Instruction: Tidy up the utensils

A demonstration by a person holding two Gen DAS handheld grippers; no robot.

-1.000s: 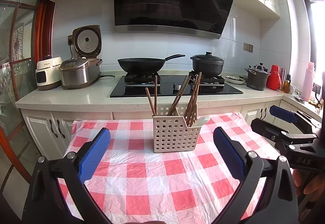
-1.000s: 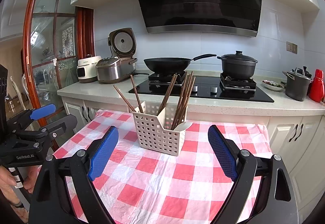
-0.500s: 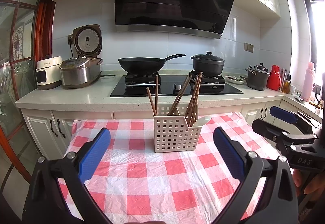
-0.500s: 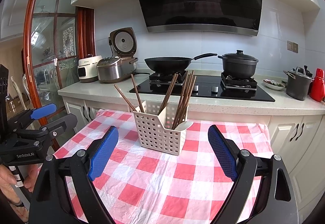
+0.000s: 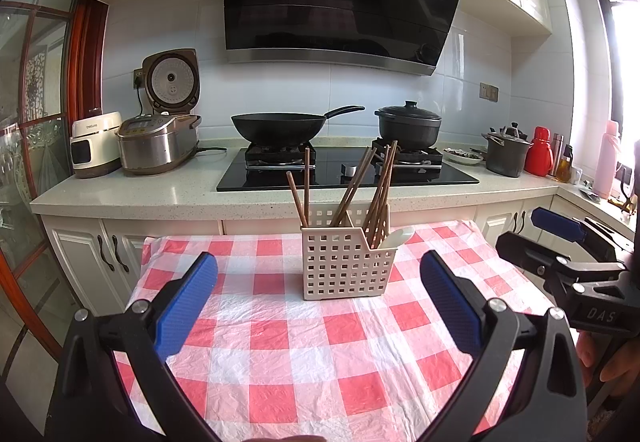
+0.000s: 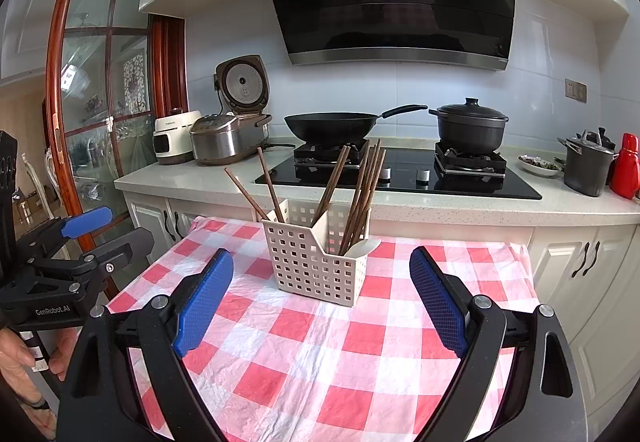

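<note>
Cream plastic basket (image 5: 346, 262) stands at twelve o'clock on our checked bench (image 5: 300, 354), keeping chopsticks (image 5: 370, 193) upright; we hold left tongs (image 5: 318, 306) and right tongs (image 6: 322, 302) apart, empty, ready.

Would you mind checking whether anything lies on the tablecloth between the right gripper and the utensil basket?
Nothing visible does. The right gripper hangs open over the checked tablecloth, and only bare cloth lies between it and the utensil basket holding the chopsticks and white spoon.
</note>
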